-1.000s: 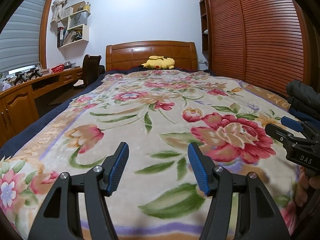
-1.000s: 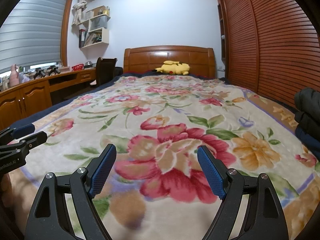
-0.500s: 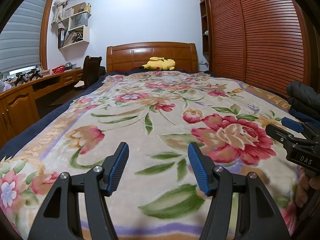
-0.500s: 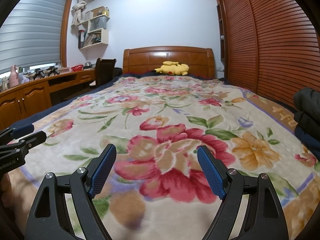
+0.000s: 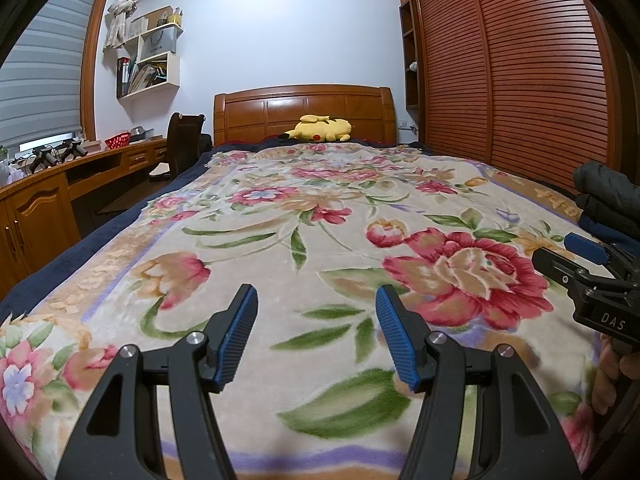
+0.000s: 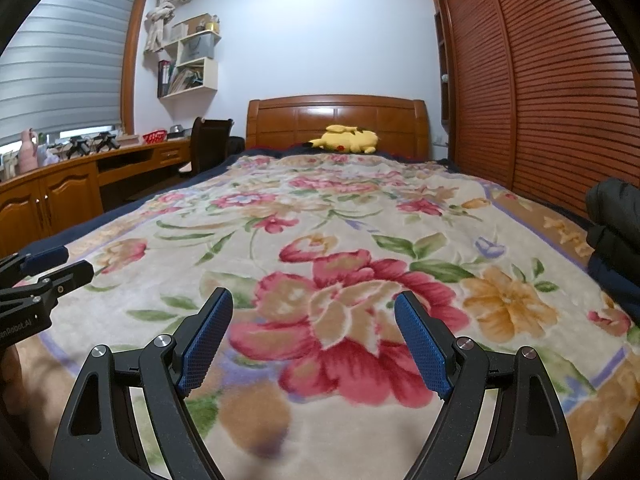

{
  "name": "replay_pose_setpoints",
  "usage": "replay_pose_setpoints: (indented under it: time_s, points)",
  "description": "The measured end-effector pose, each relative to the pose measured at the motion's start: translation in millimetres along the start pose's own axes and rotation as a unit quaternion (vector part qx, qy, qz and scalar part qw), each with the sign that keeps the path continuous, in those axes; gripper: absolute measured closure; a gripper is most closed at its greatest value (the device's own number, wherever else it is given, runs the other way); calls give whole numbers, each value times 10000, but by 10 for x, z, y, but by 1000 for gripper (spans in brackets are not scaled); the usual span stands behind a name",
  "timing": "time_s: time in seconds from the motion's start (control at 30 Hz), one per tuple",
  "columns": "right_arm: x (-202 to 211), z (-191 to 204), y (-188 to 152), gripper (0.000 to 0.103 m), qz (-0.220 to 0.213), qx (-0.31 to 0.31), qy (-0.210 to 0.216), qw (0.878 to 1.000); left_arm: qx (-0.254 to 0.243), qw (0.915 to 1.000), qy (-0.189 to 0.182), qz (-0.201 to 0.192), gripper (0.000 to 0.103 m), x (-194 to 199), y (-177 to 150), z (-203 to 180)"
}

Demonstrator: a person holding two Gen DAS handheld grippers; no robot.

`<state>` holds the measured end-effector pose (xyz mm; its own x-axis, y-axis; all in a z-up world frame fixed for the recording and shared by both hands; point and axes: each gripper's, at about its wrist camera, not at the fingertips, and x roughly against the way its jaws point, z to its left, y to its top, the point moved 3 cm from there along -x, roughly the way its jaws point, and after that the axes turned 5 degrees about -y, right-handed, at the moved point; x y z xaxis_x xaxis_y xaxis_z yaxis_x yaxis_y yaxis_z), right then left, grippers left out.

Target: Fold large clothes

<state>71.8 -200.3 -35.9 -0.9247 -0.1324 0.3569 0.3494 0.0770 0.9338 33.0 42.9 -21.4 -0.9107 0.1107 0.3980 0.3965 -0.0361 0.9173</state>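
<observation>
A dark padded garment (image 5: 610,196) lies bunched at the bed's right edge; it also shows in the right wrist view (image 6: 616,216). My left gripper (image 5: 316,328) is open and empty, low over the floral blanket (image 5: 320,216) near the foot of the bed. My right gripper (image 6: 314,332) is open and empty, beside it to the right, also over the blanket (image 6: 320,208). Each gripper shows in the other's view: the right one (image 5: 580,256) at the right edge, the left one (image 6: 48,268) at the left edge. The garment is to the right of both.
A yellow plush toy (image 5: 320,130) lies by the wooden headboard (image 5: 304,110). A slatted wardrobe (image 5: 520,80) runs along the right side. A wooden desk (image 5: 48,196) with a chair (image 5: 182,144) stands along the left wall.
</observation>
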Motion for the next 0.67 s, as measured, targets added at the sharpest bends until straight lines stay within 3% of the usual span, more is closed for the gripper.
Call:
replay_pose_setpoints:
  time_s: [0.67]
  points:
    - [-6,-6,-9,18,-8,1,-2,10000,-2,10000,11,-12,42,-3,10,28]
